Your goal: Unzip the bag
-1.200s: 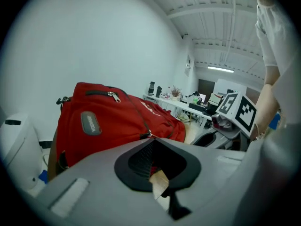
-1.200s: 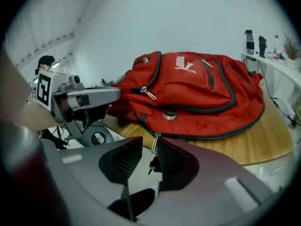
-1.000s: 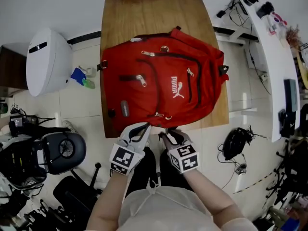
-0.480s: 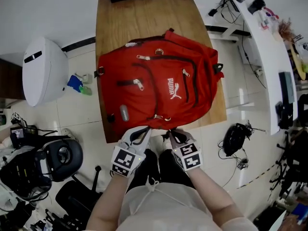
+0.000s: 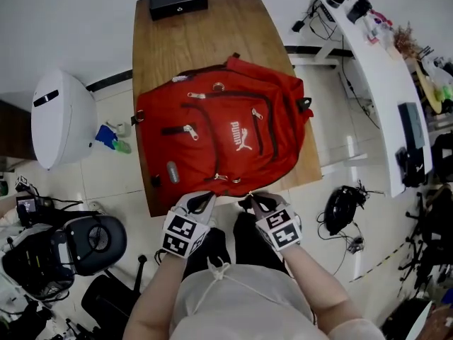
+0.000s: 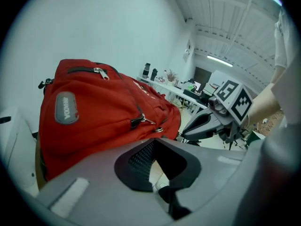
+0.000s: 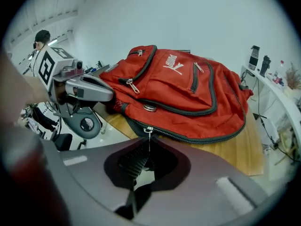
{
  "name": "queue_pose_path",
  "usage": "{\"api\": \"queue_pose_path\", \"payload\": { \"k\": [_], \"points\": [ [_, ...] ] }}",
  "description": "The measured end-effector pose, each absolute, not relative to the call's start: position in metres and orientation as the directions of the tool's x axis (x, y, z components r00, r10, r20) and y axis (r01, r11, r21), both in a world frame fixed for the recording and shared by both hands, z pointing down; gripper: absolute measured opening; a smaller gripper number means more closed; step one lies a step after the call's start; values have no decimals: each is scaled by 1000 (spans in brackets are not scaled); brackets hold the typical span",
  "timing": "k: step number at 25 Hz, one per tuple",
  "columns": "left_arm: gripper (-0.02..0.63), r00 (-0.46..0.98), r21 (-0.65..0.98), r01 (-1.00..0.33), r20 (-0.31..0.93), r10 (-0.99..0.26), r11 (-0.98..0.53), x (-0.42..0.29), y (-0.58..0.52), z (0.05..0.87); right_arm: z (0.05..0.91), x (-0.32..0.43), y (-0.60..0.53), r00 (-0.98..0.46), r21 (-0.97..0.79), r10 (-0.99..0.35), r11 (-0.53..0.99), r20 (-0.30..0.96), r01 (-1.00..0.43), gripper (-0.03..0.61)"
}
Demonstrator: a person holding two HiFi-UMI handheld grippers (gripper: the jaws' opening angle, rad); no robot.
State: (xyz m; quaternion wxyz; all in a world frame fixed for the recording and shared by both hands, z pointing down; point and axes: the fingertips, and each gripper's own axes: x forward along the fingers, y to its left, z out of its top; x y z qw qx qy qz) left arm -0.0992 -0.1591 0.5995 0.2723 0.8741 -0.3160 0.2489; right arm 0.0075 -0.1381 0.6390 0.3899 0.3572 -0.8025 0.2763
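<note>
A red backpack lies flat on the wooden table, its bottom at the near edge. In the right gripper view its main zipper runs along the near edge, and the slider sits just ahead of my right gripper, whose jaws are shut on the thin zipper pull. My left gripper is beside it to the left, jaws shut, tips against the bag's near edge. I cannot tell if it pinches fabric. The right gripper is at the same edge.
A black box sits at the table's far end. On the floor to the left are a white round bin and an office chair. A white desk with gear runs along the right, with a black object on the floor below it.
The head view has shifted, so table and bag sit higher and further left in the picture. Both grippers stay at the bag's near edge; the zipper looks unchanged.
</note>
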Motion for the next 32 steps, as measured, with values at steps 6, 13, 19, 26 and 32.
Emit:
{"api": "queue_pose_path", "payload": {
  "k": [6,13,19,26,32],
  "points": [
    [5,707,390,-685,558,-434,-615,-50,-172,594,641,29,-141,-459,-187,-303,627,835,-756,11],
    [5,632,350,-755,616,-471,-555,-34,-184,610,649,65,-150,-465,-190,-273,656,842,-730,11],
    [5,561,308,-801,686,-465,-513,-38,-188,622,647,106,-163,-448,-175,-262,667,855,-724,11],
    [5,527,306,-827,714,-461,-472,-43,-190,635,644,147,-186,-408,-117,-263,702,874,-703,11],
    [6,477,261,-851,747,-463,-456,-43,-191,646,643,164,-200,-396,-109,-248,714,884,-692,12]
  ]
}}
